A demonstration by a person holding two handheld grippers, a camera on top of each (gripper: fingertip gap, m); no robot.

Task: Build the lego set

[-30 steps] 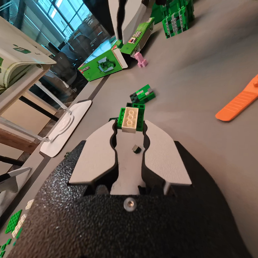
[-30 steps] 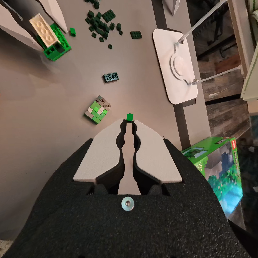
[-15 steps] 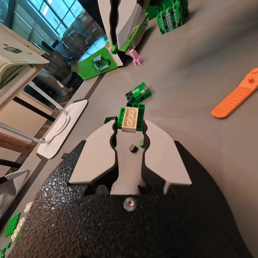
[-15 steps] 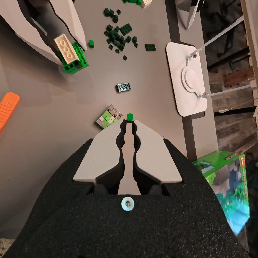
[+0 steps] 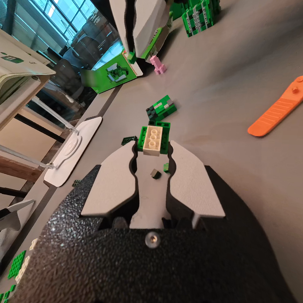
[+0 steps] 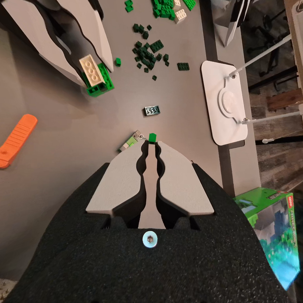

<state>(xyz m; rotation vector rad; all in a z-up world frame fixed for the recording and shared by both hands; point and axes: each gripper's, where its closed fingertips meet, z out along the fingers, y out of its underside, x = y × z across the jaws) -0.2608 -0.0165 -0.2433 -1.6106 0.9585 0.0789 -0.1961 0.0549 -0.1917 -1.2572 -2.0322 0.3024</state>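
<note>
My left gripper (image 5: 153, 146) is shut on a small build (image 5: 153, 141): a white brick on bright green plates, held a little above the grey table. The right wrist view shows that build (image 6: 96, 75) at upper left, between the left gripper's fingers (image 6: 101, 36). My right gripper (image 6: 152, 142) is shut on a small bright green brick (image 6: 152, 137). In the left wrist view the right gripper (image 5: 131, 49) hangs at the top with that brick (image 5: 132, 57) at its tips, well apart from the build.
On the table lie a green-and-grey sub-build (image 5: 161, 107), a dark green plate (image 6: 152, 110), a heap of dark green pieces (image 6: 147, 54), an orange brick separator (image 6: 16, 139), a white stand base (image 6: 224, 103), a green box (image 6: 270, 221), a pink figure (image 5: 157, 64) and a large green build (image 5: 198, 18). From the left gripper's tips to the orange brick separator (image 6: 16, 139) is close to 11 cm. It turns up in the left wrist view (image 5: 278, 107) as well.
My right gripper has come nearer to the left gripper, still holding the small green brick. My left gripper keeps its hold on the build and has shifted only a little.
</note>
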